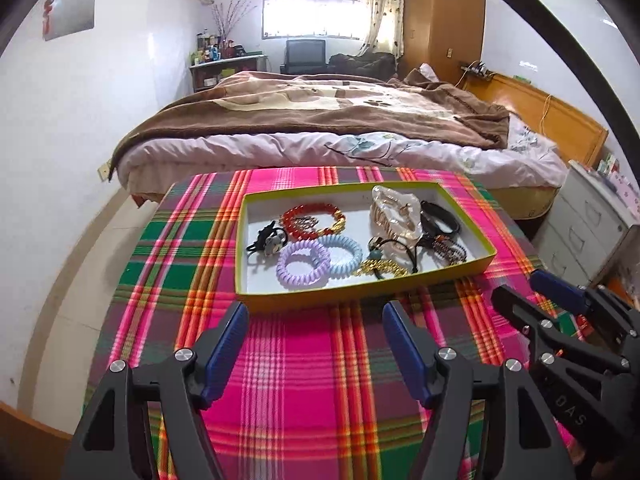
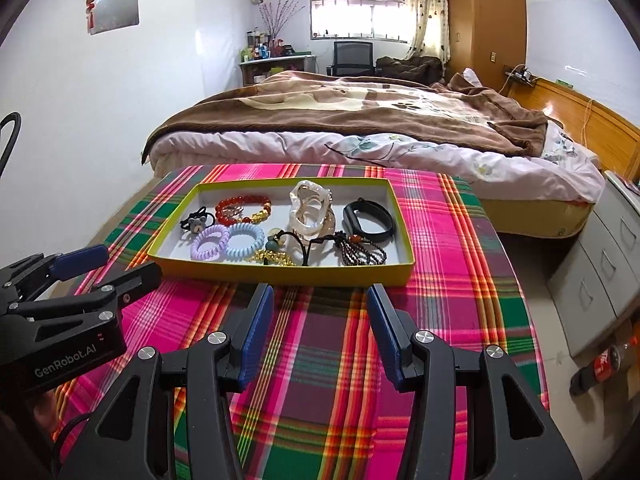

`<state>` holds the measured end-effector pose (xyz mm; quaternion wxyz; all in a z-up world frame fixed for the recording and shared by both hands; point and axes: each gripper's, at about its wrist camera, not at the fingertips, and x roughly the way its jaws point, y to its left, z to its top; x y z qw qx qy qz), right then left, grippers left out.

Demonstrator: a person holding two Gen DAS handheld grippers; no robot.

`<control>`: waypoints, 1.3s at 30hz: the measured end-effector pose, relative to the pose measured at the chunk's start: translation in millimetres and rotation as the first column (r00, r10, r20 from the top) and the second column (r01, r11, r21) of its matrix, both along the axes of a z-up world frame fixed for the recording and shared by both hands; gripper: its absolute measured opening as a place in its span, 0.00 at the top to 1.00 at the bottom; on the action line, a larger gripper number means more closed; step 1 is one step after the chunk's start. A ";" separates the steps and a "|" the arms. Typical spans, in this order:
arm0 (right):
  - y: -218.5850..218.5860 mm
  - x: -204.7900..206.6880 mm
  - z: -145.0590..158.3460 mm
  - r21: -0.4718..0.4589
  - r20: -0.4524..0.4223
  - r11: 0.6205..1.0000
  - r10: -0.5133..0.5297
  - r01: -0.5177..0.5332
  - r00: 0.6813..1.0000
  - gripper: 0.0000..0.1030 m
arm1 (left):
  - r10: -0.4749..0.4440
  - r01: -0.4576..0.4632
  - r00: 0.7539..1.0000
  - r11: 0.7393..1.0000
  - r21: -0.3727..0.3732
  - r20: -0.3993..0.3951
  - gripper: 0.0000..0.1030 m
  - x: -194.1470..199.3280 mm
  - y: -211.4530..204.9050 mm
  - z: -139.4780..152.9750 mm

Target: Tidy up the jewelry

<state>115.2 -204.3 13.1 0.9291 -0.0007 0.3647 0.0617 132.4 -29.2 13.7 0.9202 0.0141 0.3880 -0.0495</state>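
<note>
Currently the left hand-held gripper (image 1: 314, 328) and the right hand-held gripper (image 2: 320, 308) both stand open and empty above the plaid counter (image 2: 460, 280). Just ahead of both, the tray (image 2: 280, 274) holds all visible jewelry in a mixed pile (image 2: 296, 224); collection appears complete, sorting possibly remains.
</note>
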 end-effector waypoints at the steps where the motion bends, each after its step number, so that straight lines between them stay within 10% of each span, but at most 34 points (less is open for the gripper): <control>1: -0.5 -1.0 0.1 0.002 0.002 1.000 -0.001 0.001 1.000 0.52 | 0.004 -0.004 1.000 1.000 0.009 0.002 0.33 -2.0 -0.3 -0.2; 39: 8.8 -19.5 0.9 -0.001 0.010 1.000 0.010 -0.010 1.000 0.52 | 0.042 -0.042 0.999 0.999 0.002 -0.017 0.20 -22.1 7.4 -7.4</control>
